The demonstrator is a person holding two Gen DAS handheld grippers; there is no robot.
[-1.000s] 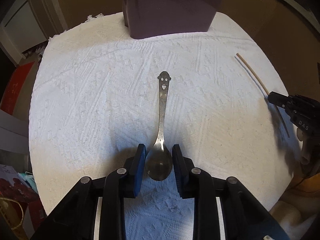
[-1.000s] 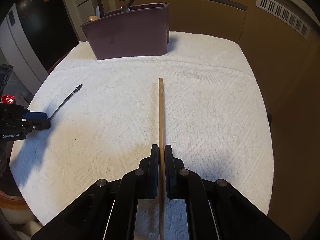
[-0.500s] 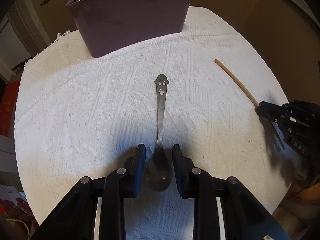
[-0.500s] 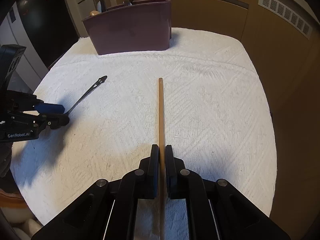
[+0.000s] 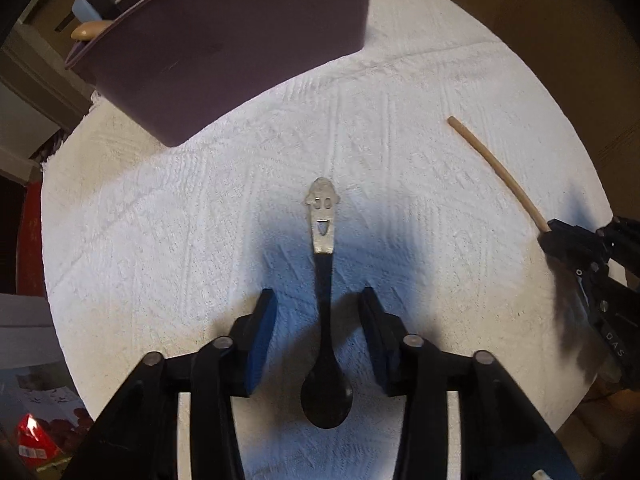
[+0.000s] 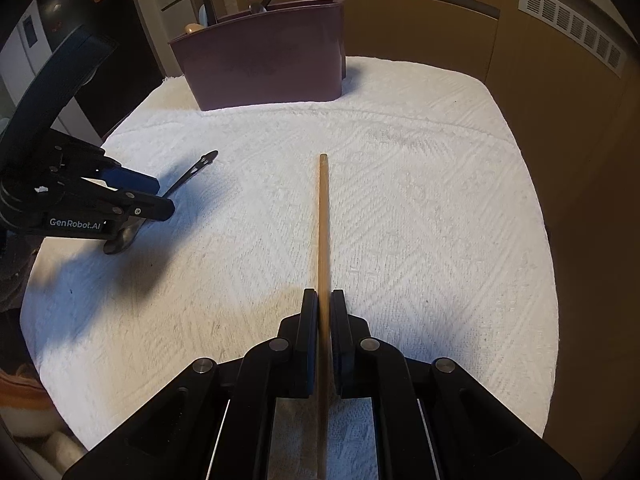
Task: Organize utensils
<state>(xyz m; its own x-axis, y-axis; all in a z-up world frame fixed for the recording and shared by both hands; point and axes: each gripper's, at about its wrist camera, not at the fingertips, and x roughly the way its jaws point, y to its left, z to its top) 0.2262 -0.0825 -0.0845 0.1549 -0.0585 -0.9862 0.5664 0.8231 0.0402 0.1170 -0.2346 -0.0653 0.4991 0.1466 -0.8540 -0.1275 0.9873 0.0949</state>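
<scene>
A steel spoon (image 5: 322, 220) with a smiley-face handle end lies on the white towel (image 5: 160, 240), its bowl toward the camera. My left gripper (image 5: 318, 300) points down over it and its jaws are opening. The blue pads stand clear on both sides of the handle. From the right wrist view, the left gripper (image 6: 160, 196) hovers over the spoon (image 6: 196, 170) at the left. My right gripper (image 6: 324, 300) is shut on a wooden chopstick (image 6: 323, 220), which points toward the purple caddy (image 6: 272, 64).
The purple utensil caddy (image 5: 224, 52) stands at the towel's far edge and holds several utensils. Brown cabinet fronts with vents (image 6: 560, 20) lie behind and to the right. The right gripper (image 5: 560, 236) and its chopstick (image 5: 498, 168) show at the right in the left wrist view.
The left gripper carried the spoon toward the caddy, then spread its jaws off the bowl, and the spoon now lies free between them. The right gripper and chopstick stayed put.
</scene>
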